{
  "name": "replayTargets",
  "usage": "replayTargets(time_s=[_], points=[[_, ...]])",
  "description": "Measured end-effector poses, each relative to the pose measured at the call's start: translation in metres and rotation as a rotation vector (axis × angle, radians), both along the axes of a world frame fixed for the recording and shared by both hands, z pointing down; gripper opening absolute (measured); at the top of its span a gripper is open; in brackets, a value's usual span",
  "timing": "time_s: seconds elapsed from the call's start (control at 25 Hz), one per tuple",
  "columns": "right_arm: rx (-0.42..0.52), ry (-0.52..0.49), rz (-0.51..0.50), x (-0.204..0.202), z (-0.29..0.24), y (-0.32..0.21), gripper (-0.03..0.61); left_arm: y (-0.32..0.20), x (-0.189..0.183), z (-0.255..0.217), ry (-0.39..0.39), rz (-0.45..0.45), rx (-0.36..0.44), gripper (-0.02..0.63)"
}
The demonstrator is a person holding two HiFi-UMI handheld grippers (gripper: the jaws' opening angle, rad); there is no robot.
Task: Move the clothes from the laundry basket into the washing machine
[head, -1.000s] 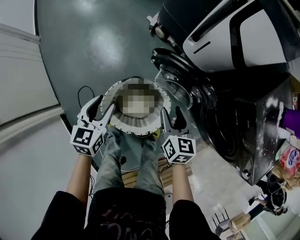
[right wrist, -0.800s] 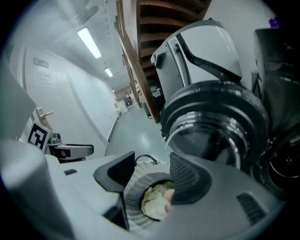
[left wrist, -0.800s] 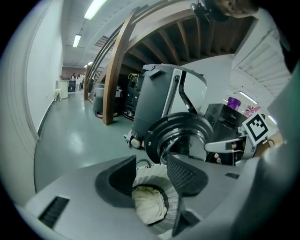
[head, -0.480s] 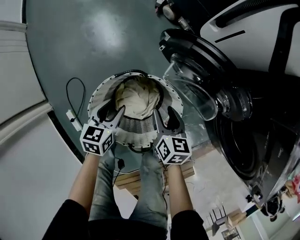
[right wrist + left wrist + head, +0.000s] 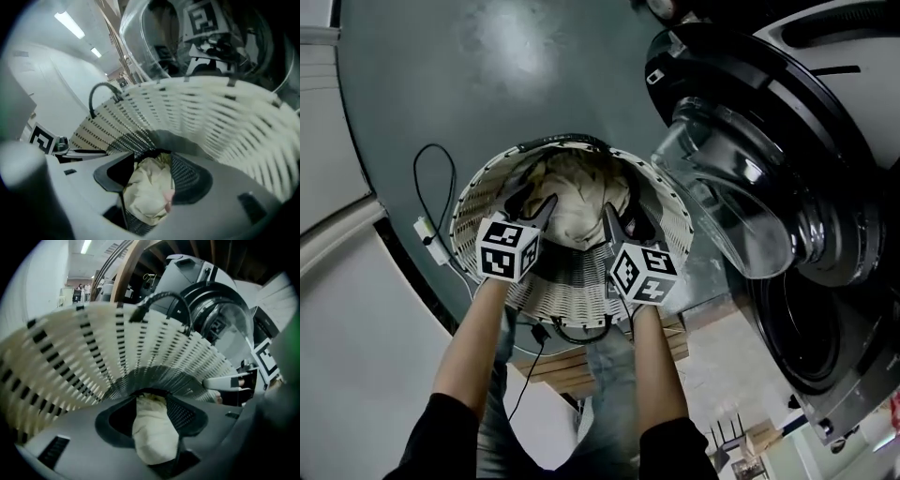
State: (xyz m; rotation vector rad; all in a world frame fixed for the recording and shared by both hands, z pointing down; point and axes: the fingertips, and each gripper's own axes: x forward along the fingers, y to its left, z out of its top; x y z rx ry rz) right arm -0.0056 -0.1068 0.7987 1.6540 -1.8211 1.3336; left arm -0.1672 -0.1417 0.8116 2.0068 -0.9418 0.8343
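Left gripper [image 5: 534, 202] and right gripper [image 5: 624, 221] hung side by side inside the laundry basket [image 5: 667, 202], each pointing steeply down with its jaws apart. Neither was clamped on anything. Each gripper's own view showed cream cloth in the gap between its jaws, but whether the fingertips touched that cloth could not be told.

To the right stood the washing machine [image 5: 853, 141], its body cut off by the picture's edge. Its round glass door [image 5: 741, 206] was swung open towards the basket, nearly over the right rim, and the dark drum opening [image 5: 811, 328] lay behind it.

The white slatted basket sat on the dark floor [image 5: 487, 84], just left of the door. A black handle [image 5: 567, 141] arched over its far rim.

The clothes [image 5: 577, 192], a crumpled cream bundle, lay in the bottom of the basket, straight ahead of both grippers. The bundle covered the basket's bottom, and the jaws hid its near part.

Wooden slats [image 5: 553, 361] showed below the basket, partly behind the person's forearms.

A thin black cable [image 5: 420, 178] looped on the floor left of the basket and ended in a small white plug [image 5: 427, 230].
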Motion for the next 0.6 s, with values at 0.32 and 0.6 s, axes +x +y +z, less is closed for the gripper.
replayTargets(time_s=[0.32,0.6], points=[[-0.173,-0.051,-0.051,-0.023,0.11,0.026,0.293,0.013,-0.002,0.095,-0.024,0.001,-0.127,0.222],[-0.244,-0.041,-0.043,-0.027,0.177,0.04,0.358,0.037,-0.015,0.163,-0.107,0.051,-0.224,0.341]])
